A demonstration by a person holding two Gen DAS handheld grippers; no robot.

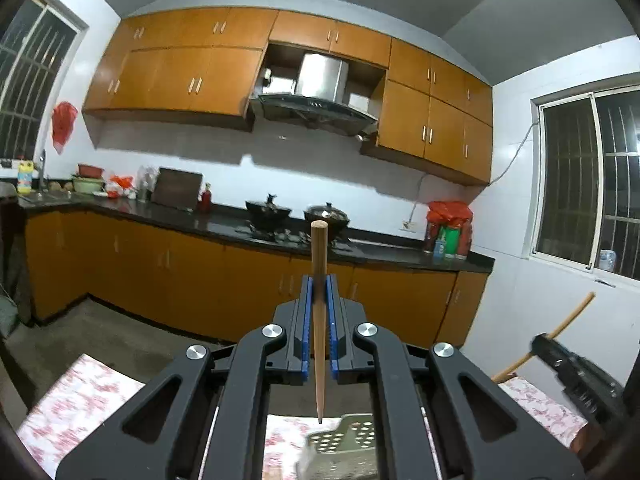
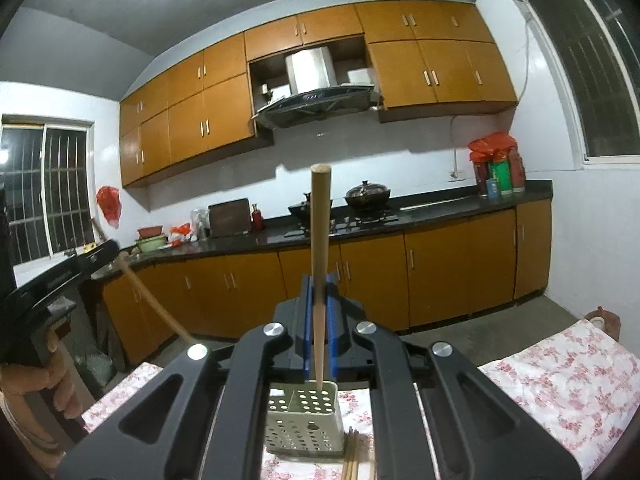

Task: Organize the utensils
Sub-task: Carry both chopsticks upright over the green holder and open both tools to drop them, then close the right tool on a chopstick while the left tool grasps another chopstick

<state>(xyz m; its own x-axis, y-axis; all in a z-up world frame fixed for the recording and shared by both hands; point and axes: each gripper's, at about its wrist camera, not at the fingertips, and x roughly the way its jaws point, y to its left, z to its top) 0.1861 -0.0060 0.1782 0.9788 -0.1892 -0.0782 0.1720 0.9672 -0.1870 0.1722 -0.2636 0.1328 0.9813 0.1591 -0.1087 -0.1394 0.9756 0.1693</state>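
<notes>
Blue-padded gripper [image 2: 319, 280], tapered wooden chopstick [image 2: 319, 240]

Each gripper [image 1: 320, 292] [image 2: 319, 292] has black linkage arms, silver round screws and blue ribbed pads [image 1: 306, 328].

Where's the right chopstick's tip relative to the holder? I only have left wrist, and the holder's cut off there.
Observer: The right gripper holds its chopstick upright, with the tip at the holder's opening, right of the divider.
Operator: Already inside?
Observer: Can't tell. The tip is level with the back rim.
Operator: Any more to collect?
Observer: Yes, loose chopsticks lie on the tablecloth against the holder's right side.
</notes>
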